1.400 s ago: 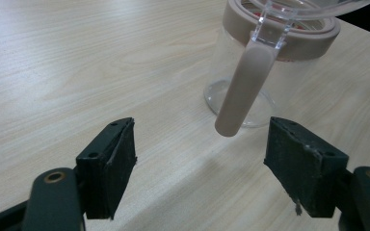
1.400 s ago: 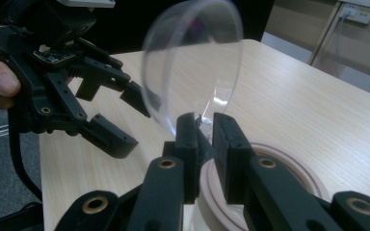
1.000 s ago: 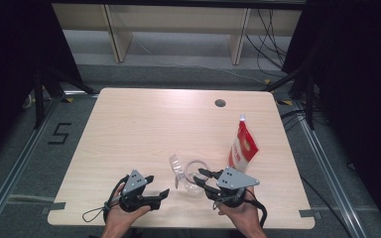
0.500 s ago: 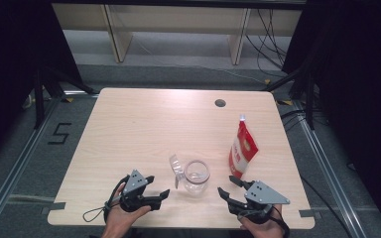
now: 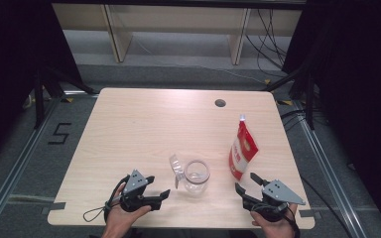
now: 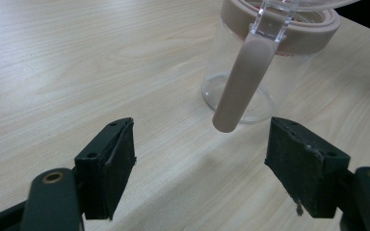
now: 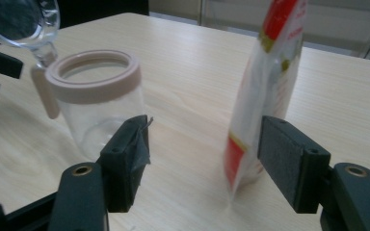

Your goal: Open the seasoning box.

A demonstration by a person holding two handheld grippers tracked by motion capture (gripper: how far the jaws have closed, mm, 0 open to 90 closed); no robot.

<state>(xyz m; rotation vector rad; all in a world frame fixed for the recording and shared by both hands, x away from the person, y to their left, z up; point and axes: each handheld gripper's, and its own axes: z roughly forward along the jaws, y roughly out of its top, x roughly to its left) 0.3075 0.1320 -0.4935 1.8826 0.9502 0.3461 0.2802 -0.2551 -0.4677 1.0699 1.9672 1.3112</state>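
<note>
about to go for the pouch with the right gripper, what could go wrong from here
1. The red and white pouch stands upright on a narrow base; a jaw of the open right gripper, whose jaws have just been opening, could tip it before both pads close.
2. The clear jar stands close by with its lid flipped open; a sideways sweep might knock it.
3. The open left gripper sits near the jar's hanging strap and could snag it.

A light wooden table (image 5: 144,124) carries a clear lidded jar (image 5: 197,177) and, near it, an upright red-and-white pouch (image 5: 242,151).
</note>
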